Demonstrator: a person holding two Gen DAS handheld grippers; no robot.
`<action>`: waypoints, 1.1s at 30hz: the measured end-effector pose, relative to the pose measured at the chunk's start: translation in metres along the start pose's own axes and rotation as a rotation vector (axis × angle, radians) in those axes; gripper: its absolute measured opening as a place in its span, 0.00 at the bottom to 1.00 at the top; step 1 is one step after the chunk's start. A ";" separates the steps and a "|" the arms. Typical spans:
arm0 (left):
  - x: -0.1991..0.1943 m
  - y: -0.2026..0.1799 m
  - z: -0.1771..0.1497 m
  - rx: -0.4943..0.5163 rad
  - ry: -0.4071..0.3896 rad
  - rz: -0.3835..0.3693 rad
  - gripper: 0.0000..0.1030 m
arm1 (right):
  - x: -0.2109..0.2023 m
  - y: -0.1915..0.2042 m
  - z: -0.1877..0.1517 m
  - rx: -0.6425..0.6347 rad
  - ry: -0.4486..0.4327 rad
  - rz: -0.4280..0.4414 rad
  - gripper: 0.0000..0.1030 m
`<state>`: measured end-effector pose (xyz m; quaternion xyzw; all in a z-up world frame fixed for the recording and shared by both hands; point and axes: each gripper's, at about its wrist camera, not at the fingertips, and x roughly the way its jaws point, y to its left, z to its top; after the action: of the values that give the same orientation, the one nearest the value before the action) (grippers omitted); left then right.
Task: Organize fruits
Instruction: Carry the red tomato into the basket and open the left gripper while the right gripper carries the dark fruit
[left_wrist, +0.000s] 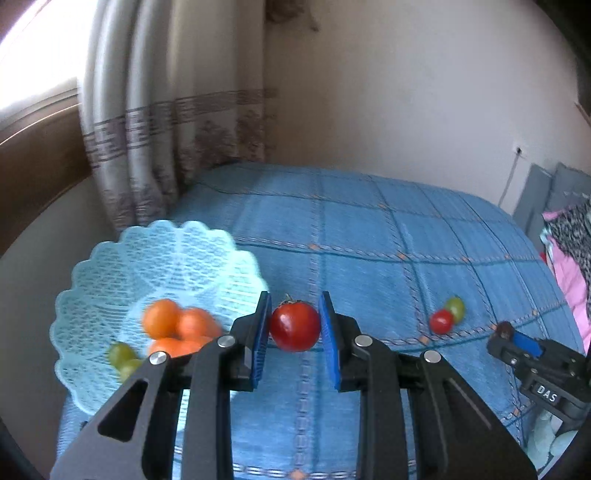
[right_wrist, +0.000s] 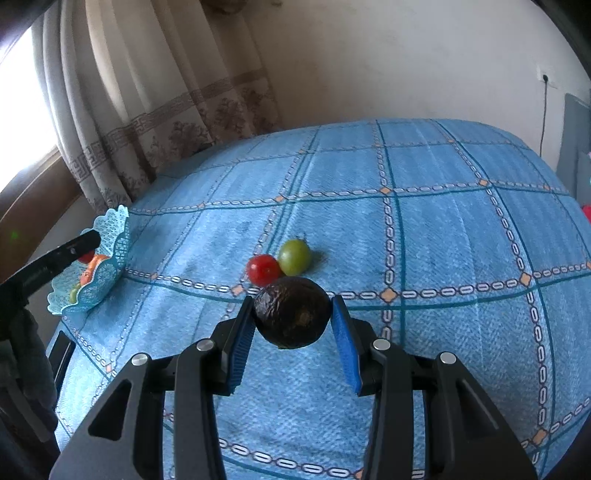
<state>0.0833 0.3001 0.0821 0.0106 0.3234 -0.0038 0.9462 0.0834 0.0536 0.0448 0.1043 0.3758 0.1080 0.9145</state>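
"DAS" is printed in white on your right gripper (left_wrist: 515, 338), whose ribbed blue pads pinch a wrinkled dark avocado (right_wrist: 292, 312) above the woven blue checked cloth (right_wrist: 443, 240). Your left gripper (left_wrist: 295, 326) clamps a glossy red tomato (left_wrist: 294, 325) beside the scalloped lattice plastic basket (left_wrist: 92, 280), which holds round oranges (left_wrist: 173, 323) and green grapes (left_wrist: 122, 356). A small red tomato (right_wrist: 263, 269) touches a green one (right_wrist: 294, 256) on the cloth.

Red tomato (left_wrist: 294, 326) and dark avocado (right_wrist: 292, 312) held aloft, oranges (left_wrist: 173, 325) in lace basket (left_wrist: 110, 266)

Daylight floods from the blown-out window (left_wrist: 33, 48) at left; fisheye edges bend.
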 end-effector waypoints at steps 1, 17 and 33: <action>-0.002 0.009 0.002 -0.016 -0.006 0.009 0.26 | 0.000 0.003 0.001 -0.003 -0.001 0.002 0.41; -0.009 0.099 0.007 -0.212 -0.015 0.082 0.26 | 0.012 0.096 0.037 -0.088 -0.008 0.122 0.41; -0.033 0.135 0.013 -0.342 -0.072 0.117 0.72 | 0.025 0.203 0.052 -0.209 -0.010 0.258 0.41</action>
<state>0.0671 0.4347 0.1145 -0.1317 0.2841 0.1062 0.9438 0.1138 0.2485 0.1192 0.0567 0.3416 0.2624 0.9007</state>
